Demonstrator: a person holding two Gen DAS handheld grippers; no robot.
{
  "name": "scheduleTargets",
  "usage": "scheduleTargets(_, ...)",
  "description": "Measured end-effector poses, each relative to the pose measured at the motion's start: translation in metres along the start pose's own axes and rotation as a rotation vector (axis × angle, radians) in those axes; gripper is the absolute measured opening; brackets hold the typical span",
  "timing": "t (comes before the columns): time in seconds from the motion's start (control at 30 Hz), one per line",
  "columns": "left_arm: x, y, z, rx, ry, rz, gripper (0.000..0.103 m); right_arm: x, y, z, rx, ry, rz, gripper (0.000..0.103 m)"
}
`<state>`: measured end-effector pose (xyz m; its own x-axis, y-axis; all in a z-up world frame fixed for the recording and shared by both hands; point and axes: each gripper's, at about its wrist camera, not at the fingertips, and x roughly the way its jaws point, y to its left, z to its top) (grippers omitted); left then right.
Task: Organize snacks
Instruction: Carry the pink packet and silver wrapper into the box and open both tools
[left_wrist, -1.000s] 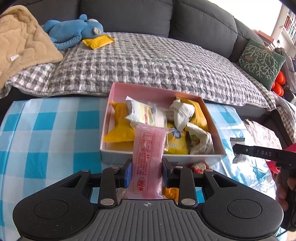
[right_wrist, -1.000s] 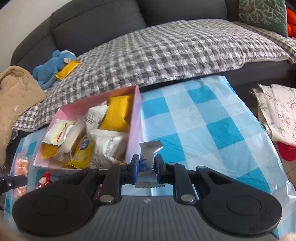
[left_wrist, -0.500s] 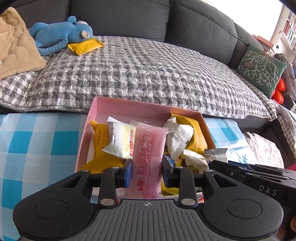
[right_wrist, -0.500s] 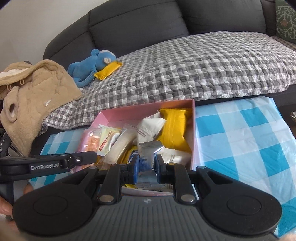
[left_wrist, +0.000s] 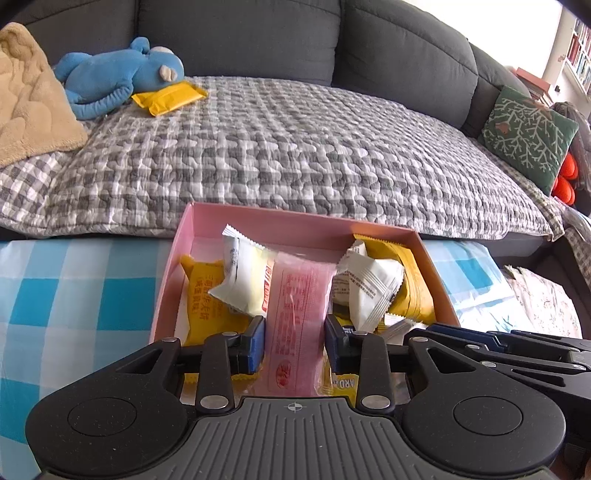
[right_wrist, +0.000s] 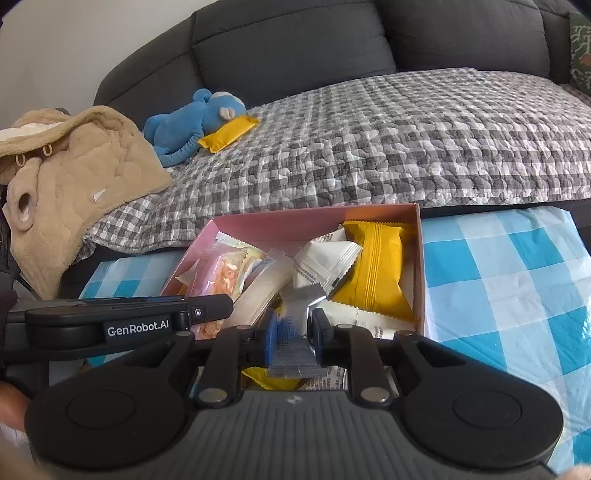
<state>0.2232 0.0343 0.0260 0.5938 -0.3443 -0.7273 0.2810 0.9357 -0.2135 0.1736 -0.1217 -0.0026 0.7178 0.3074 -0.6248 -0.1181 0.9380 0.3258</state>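
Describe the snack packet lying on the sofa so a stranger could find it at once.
Start at the dark grey sofa and its grey checked quilt. At the quilt's far left lies a blue plush toy; the yellow packet rests flat against it. It is the only snack outside the pink box.

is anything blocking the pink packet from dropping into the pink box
No barrier shows. The left gripper holds the pink packet over the open pink box, which has no lid. The box is crowded, so it would land on the white packet and other snacks rather than the floor.
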Motion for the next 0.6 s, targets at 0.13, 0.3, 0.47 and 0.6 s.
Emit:
scheduleTargets(0.13,-0.010,0.006,0.005,-0.027,-0.008,-0.001,0.035,-0.004,-0.003,0.002,0.010,-0.002,-0.007,0.021)
scheduleTargets(0.3,-0.030,0.019,0.006,-0.052,-0.028,0.027,0.037,-0.014,-0.009,0.000,0.025,0.001,-0.027,0.022)
scheduleTargets(0.47,-0.047,0.037,-0.002,-0.095,0.002,0.062,0.037,-0.024,-0.012,-0.005,0.031,0.017,-0.044,0.023)
scheduleTargets(0.6,-0.061,0.049,-0.011,-0.123,0.013,0.086,0.037,-0.034,-0.012,-0.007,0.036,0.018,-0.033,0.027)
